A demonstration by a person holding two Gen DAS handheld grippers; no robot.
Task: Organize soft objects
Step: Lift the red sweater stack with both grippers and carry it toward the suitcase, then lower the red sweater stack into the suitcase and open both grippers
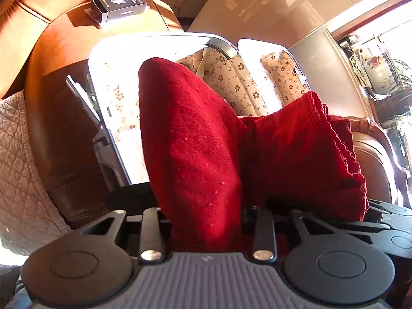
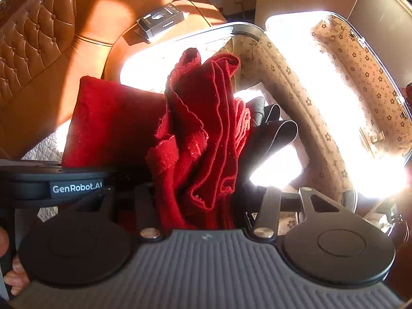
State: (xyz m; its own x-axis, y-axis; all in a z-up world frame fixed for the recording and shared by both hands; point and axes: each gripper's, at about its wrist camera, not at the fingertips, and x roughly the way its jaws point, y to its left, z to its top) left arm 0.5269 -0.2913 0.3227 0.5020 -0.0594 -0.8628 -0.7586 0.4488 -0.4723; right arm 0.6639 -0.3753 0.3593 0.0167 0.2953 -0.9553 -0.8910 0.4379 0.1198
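Sunlit living room, tan leather sofa [image 2: 51, 38] at 10 o'clock, open suitcase [image 1: 159, 40] with floral lining lying across the seat ahead. Both grippers are carrying one folded red cloth [image 1: 195, 139] above the suitcase's near edge. Left gripper [image 1: 206, 221] is clamping the thick folded end; the fingertips are buried in fabric. Right gripper [image 2: 206, 206] is pinching the bunched scalloped hems, with its tips likewise hidden by folds. A dark item [image 2: 270, 128] is lying inside the case at 1 o'clock of the right view.

Risks, as I judge them: the loose layers on the right side are fanning out, so a weak pinch could be letting hems slip and the fold come apart. Glare is washing out the suitcase floor, hiding where the cloth would land. The cloth could drape over the rim instead of inside.

Writing: "GenRobot.AI" is showing on the left gripper's body at 9 o'clock in the right view. A black box [image 1: 118, 5] is sitting on the sofa arm; its print is too small to read.
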